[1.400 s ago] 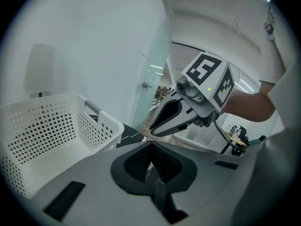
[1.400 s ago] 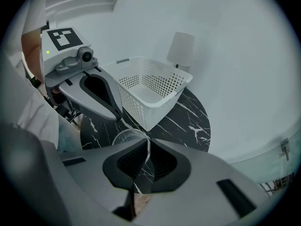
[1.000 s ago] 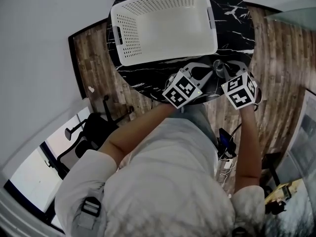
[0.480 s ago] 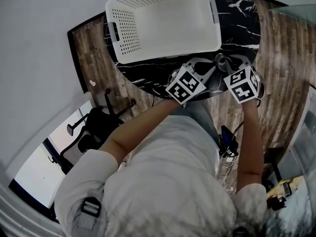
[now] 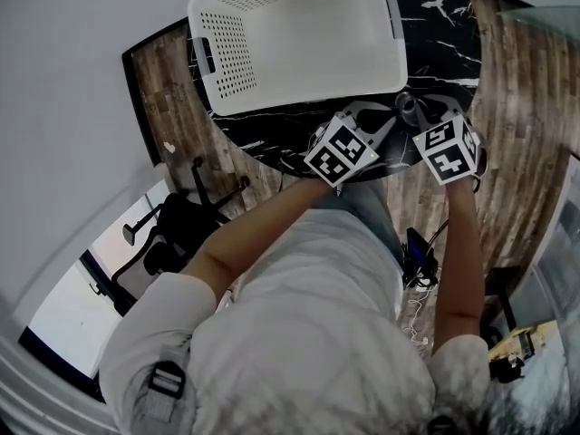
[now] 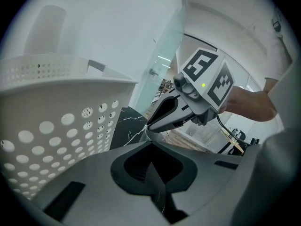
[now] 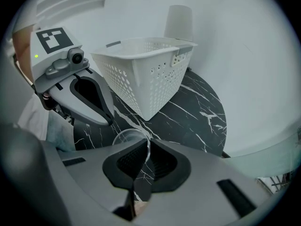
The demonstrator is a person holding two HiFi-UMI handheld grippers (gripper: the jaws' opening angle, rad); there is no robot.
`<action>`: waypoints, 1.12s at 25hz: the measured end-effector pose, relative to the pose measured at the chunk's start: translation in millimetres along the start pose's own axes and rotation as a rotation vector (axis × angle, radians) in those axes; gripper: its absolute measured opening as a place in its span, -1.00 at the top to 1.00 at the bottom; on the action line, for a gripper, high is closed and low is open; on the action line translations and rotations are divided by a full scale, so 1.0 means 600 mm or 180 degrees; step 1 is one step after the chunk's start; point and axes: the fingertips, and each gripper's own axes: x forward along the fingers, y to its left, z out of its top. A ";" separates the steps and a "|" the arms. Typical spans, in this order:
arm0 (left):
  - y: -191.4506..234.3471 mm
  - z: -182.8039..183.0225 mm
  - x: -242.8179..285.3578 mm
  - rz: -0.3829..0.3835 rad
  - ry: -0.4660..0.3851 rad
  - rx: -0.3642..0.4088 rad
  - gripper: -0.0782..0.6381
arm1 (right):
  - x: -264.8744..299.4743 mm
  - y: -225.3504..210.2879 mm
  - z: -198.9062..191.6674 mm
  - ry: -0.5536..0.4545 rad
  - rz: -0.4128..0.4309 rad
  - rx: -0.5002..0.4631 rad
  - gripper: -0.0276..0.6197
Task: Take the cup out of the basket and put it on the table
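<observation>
The clear plastic cup (image 7: 126, 137) stands upright outside the white perforated basket (image 5: 299, 39), close to the near edge of the black marble table (image 5: 444, 25). My right gripper (image 7: 143, 150) is shut on the cup's rim, one pad inside the wall and one outside. I cannot tell whether the cup's base touches the table. In the head view the cup (image 5: 405, 108) shows just ahead of the right gripper (image 5: 415, 122). My left gripper (image 5: 379, 127) hovers beside it over the table edge, shut on nothing. The basket (image 7: 146, 74) looks empty.
The basket (image 6: 51, 126) fills most of the table's far part, close to the left gripper (image 6: 153, 147). A pale cylinder (image 7: 178, 22) stands behind the basket. A black office chair (image 5: 172, 238) and cables (image 5: 412, 261) are on the wood floor below.
The head view has shifted slightly, so the basket sits higher in the picture. Both grippers keep their places by the table's near edge, the right still on the cup.
</observation>
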 end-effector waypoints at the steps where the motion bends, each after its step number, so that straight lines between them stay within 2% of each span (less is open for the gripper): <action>1: 0.001 -0.001 0.001 0.0001 0.0000 -0.0005 0.77 | 0.001 -0.002 -0.001 0.0001 -0.0001 0.0001 0.84; 19: 0.003 -0.001 -0.008 0.0078 -0.0017 -0.0025 0.77 | 0.000 -0.004 0.001 -0.0039 0.0015 -0.0065 0.83; 28: -0.006 0.005 -0.033 0.0133 -0.0071 0.0002 0.77 | -0.037 -0.002 0.017 -0.0172 -0.0021 -0.0027 0.83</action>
